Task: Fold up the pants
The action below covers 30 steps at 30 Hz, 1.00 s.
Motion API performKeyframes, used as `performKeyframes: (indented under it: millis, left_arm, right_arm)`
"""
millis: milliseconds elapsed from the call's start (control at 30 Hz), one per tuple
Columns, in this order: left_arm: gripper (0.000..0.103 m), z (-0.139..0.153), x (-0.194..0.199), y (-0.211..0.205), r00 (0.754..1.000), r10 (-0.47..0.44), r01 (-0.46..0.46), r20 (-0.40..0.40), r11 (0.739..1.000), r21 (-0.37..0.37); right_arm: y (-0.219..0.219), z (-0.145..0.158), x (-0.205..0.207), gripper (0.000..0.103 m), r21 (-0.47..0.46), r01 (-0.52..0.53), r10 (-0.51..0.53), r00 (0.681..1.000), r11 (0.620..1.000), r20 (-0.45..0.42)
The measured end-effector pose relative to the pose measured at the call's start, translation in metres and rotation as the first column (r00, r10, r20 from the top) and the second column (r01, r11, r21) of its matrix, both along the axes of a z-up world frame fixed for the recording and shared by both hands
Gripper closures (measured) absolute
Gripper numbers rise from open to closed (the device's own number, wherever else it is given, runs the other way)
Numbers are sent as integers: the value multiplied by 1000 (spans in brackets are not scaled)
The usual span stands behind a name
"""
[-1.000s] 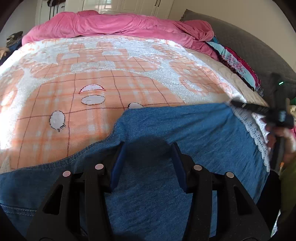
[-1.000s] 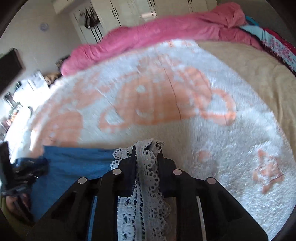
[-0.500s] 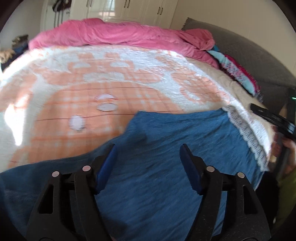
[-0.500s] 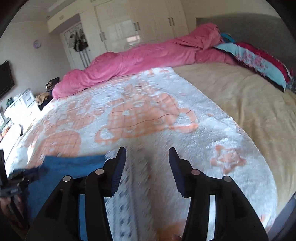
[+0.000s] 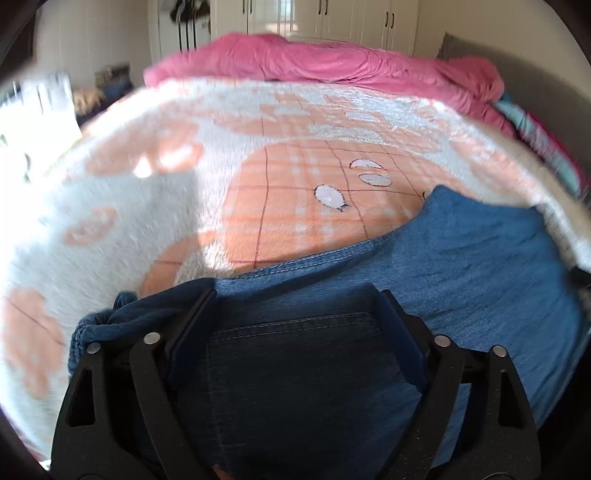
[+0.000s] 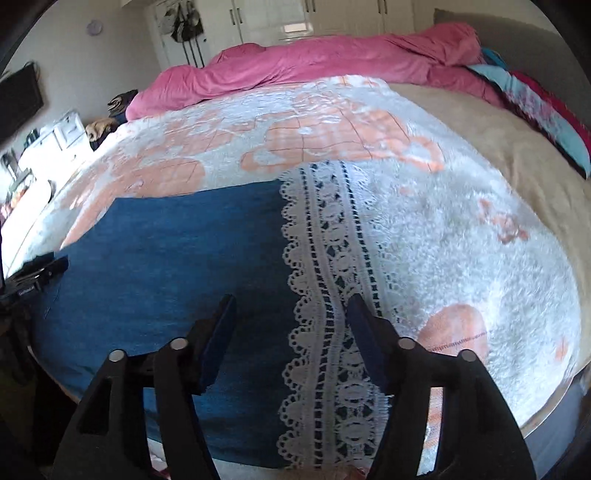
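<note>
Pants (image 5: 480, 266) lie flat along the bed's (image 6: 461, 236) near edge, lace hem (image 6: 332, 258) rightward; left gripper (image 5: 295, 325) and right gripper (image 6: 291, 332) hover, jaws opening, holding nothing; next, probably regrip for another fold.

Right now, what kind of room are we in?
Most likely a bedroom. The blue pants lie on a bed spread with an orange and white blanket, a pink duvet is bunched along the far side, and white wardrobe doors stand behind it.
</note>
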State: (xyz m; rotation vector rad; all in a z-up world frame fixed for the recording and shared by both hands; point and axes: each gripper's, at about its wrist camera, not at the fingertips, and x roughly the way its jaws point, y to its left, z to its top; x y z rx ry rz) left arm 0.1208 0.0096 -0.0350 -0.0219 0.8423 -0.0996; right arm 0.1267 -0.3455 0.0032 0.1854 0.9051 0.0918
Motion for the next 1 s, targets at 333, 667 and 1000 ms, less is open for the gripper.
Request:
performKeyframes:
  millis: [333,667,1000]
  left_arm:
    - [22,12,-9,-6,999,-18,18,47,1000,3]
    - [11,25,-86,-60,977,-199,197,75,980,38]
    - [10,-13,-96,-50,986,-168,166,4,979,119]
  right_arm:
    - [4,2,-7,43,-15,1,-1,1000,1000,15]
    - [42,20,-60,25,-59,-66,71,993,996,90]
    - [28,-8,-62,15,-142,8,-15,999,990,-48]
